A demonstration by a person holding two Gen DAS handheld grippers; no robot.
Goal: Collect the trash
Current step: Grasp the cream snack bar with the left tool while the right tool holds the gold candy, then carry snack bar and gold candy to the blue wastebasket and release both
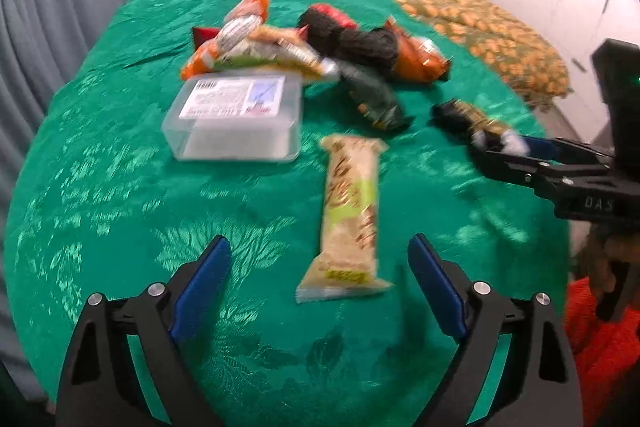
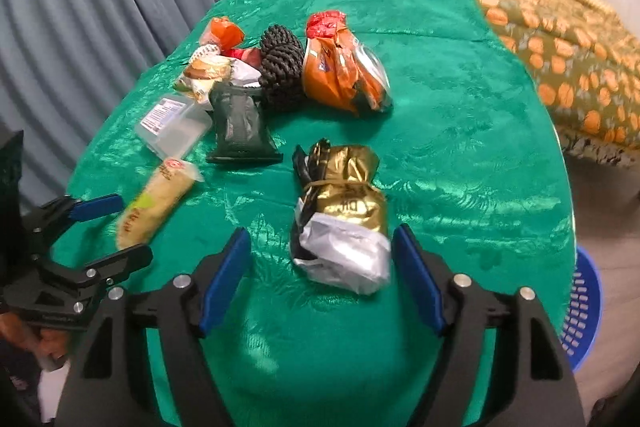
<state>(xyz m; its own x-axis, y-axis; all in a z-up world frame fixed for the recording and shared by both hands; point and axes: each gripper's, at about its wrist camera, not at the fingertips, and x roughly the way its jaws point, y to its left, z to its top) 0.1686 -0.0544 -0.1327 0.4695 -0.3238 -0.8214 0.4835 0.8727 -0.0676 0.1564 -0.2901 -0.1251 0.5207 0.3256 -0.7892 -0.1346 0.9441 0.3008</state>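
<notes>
Looking along the left gripper, its blue pads stand wide apart with nothing pressed between them — a cream-and-green snack bar lies on the green cloth between and just ahead of the fingers, its near end toward the camera. Beyond it a clear box sits beside a pile of wrappers and a dark yarn ball near the cloth's middle. A dark green packet lies at the pile's near edge. Toward the right edge the right gripper reaches in at a gold bag.

From the right wrist, the right gripper is also open: the gold bag, its silver end nearest, lies between the pads, and I cannot tell whether the right pad touches it. The left gripper straddles the snack bar near the left edge. A blue basket shows past the cloth's right edge.
</notes>
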